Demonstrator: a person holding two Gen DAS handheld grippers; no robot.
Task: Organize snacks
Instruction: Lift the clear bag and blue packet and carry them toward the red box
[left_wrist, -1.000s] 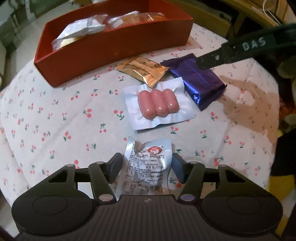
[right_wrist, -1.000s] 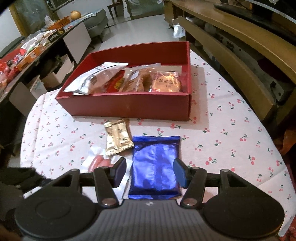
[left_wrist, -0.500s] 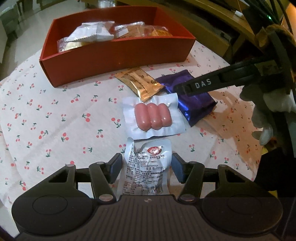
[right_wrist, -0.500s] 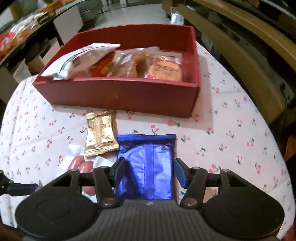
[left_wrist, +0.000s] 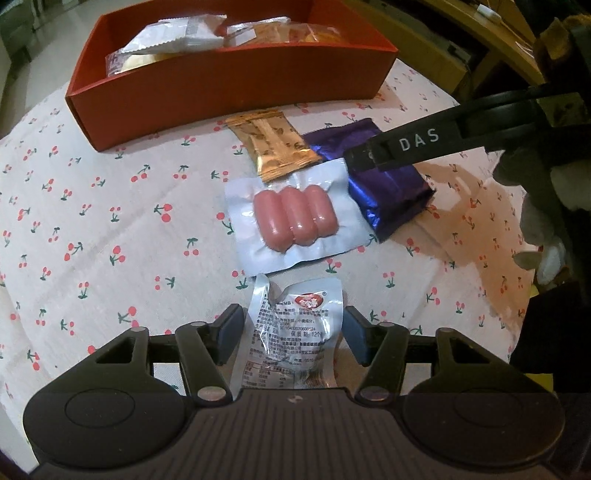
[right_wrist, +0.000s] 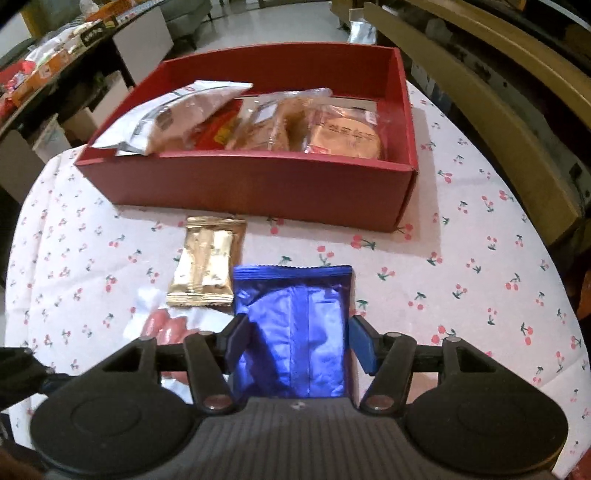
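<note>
White cloth printed with small red cherries (right_wrist: 461, 258) covers a round table; wooden furniture and a cluttered side counter sit dimly behind it. At the far side of the table stands a red cardboard box (right_wrist: 258, 184), open at the top and already holding several wrapped snacks, so it looks like the place the loose items are meant to go.

Four packets lie on the cloth in front of the box. Nearest the box is a gold foil packet (right_wrist: 207, 266). Just beside it lies a shiny blue-purple foil packet (right_wrist: 295, 317). Touching both is a clear vacuum pack of three pink sausages (left_wrist: 295, 218), and closest to the person is a crinkled silver packet with a red logo (left_wrist: 295, 332).

The left gripper (left_wrist: 291, 328) is lowered over the silver packet, its jaws spread with a pad on each side and a small gap visible, so it is not yet squeezing. The right gripper (right_wrist: 299, 339) straddles the blue-purple packet the same way; its jaws are apart, the left pad at the wrapper's edge, the right one just clear.

Both tools seem lined up along each packet's narrow width, probably so the pads can pinch the sides and lift both packets toward the box.
</note>
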